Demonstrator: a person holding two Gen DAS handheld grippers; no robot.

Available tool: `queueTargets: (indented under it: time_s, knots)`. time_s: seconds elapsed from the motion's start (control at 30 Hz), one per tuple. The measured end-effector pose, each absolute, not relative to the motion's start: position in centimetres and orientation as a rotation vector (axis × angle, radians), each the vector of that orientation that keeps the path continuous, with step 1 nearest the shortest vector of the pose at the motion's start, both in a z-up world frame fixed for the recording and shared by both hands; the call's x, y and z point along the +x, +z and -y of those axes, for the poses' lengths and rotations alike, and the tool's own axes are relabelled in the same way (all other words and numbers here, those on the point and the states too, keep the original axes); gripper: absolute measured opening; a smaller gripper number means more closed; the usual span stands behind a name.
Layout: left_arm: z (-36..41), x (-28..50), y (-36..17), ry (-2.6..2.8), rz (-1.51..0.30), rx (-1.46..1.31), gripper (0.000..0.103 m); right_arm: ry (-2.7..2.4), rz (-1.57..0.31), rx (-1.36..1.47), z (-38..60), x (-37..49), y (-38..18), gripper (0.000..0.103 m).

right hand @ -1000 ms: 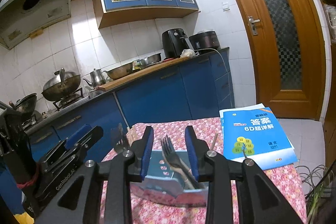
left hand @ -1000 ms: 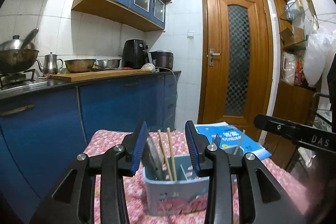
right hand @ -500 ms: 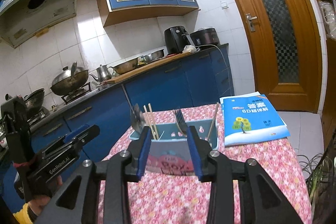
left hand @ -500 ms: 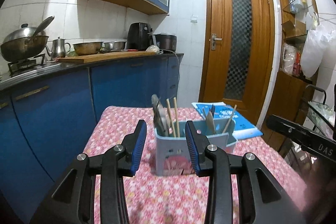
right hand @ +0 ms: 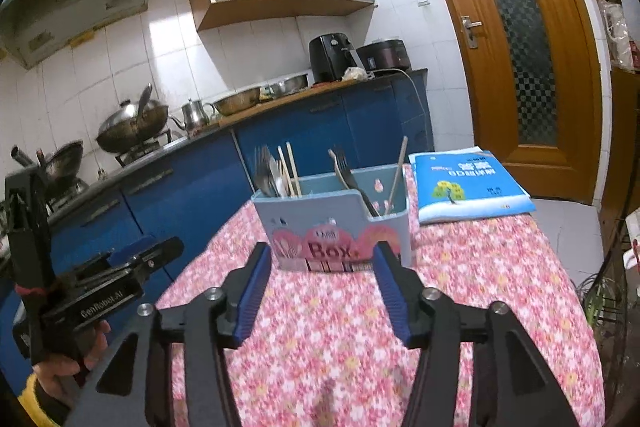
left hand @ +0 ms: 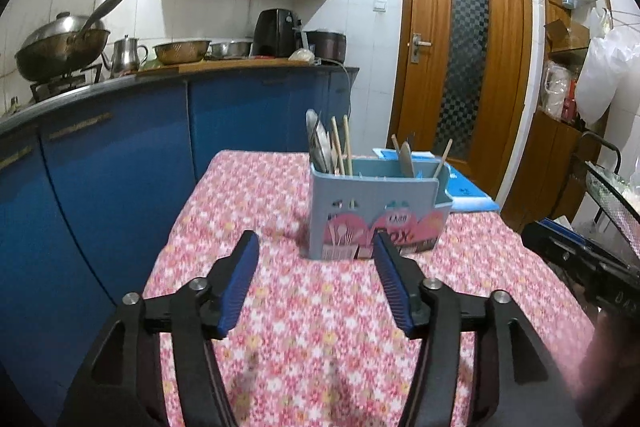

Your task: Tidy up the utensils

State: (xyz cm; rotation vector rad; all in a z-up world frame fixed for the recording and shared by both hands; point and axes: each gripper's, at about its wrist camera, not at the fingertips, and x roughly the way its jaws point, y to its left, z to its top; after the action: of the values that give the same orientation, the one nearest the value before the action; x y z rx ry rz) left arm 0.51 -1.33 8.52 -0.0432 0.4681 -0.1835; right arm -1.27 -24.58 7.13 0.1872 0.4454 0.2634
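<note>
A light blue utensil box (left hand: 376, 215) with pink print stands upright on the floral tablecloth (left hand: 320, 327); it also shows in the right wrist view (right hand: 336, 227). Spoons and chopsticks (left hand: 330, 147) stand in its left compartment, a fork (right hand: 348, 173) and a single stick (right hand: 396, 175) in the right part. My left gripper (left hand: 316, 247) is open and empty, a short way in front of the box. My right gripper (right hand: 322, 259) is open and empty, also in front of the box. The left gripper's body (right hand: 100, 291) shows at the left of the right wrist view.
A blue workbook (right hand: 468, 187) lies on the table behind the box to the right. Blue kitchen cabinets (left hand: 120, 155) with a wok (left hand: 60, 47), kettle and bowls run along the left. A wooden door (left hand: 464, 55) is behind. A wire rack (left hand: 612, 195) stands at the right.
Both grippers have drawn back from the box and lowered, and both have opened wider. The box now stands clear ahead of them.
</note>
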Motion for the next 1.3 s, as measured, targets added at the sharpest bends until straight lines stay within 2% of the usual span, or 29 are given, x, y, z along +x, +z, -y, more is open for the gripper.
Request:
queueTargets:
  time_s: [0.33, 0.43, 0.6, 0.67, 1.3]
  knots:
    - [1.9, -0.4, 5.9, -0.152, -0.483, 0.019, 0.078, 0.204, -0.473, 0.130, 24.3, -2.0, 4.1, 0.079]
    - [1.8, -0.2, 5.3, -0.148, -0.483, 0.004, 0.080, 0.186, -0.472, 0.113, 24.2, -2.1, 3.3, 0.089]
    - [1.5, 0.4, 3.7, -0.129, -0.490, -0.003, 0.081, 0.151, -0.476, 0.093, 24.4, -2.1, 2.0, 0.093]
    - [1.3, 0.5, 3.1, -0.119, -0.496, -0.004, 0.081, 0.137, -0.473, 0.091, 24.5, -2.0, 1.7, 0.099]
    - [0.9, 1.1, 1.1, -0.094, -0.534, -0.020, 0.081, 0.103, -0.485, 0.086, 24.4, -2.0, 0.1, 0.100]
